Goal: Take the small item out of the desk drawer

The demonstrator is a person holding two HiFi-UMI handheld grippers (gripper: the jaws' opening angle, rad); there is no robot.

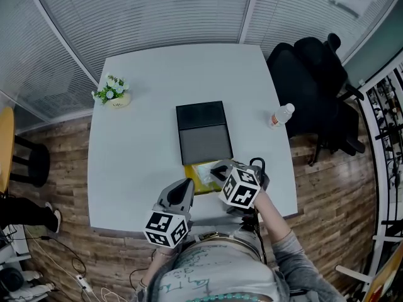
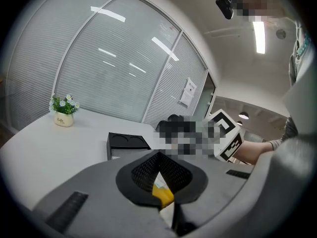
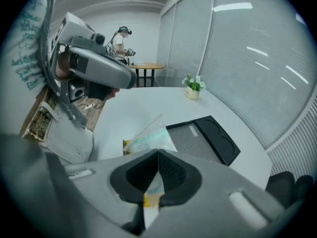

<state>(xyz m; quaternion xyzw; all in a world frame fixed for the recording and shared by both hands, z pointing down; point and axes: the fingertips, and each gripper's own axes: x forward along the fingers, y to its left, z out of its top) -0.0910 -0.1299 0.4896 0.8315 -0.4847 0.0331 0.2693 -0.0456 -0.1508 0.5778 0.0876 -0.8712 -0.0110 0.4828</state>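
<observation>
A black desk box (image 1: 200,115) stands mid-table with its grey drawer (image 1: 204,145) pulled out toward me. In front of it my right gripper (image 1: 217,170) is shut on a clear plastic packet (image 1: 203,173) with yellow and pale teal contents. In the right gripper view the packet (image 3: 148,138) fans out beyond the shut jaws of that gripper (image 3: 158,153), above the table, with the drawer (image 3: 195,140) behind. My left gripper (image 1: 188,182) is just left of the packet, shut, holding nothing. Its own view shows a yellow bit of packet (image 2: 163,195) through the slit of its jaws (image 2: 158,153).
On the white table (image 1: 138,156) a small flower pot (image 1: 112,94) stands at the far left and a water bottle (image 1: 281,115) at the right edge. A black office chair (image 1: 315,80) is beyond the right side, and a black stool (image 1: 28,162) is on the left floor.
</observation>
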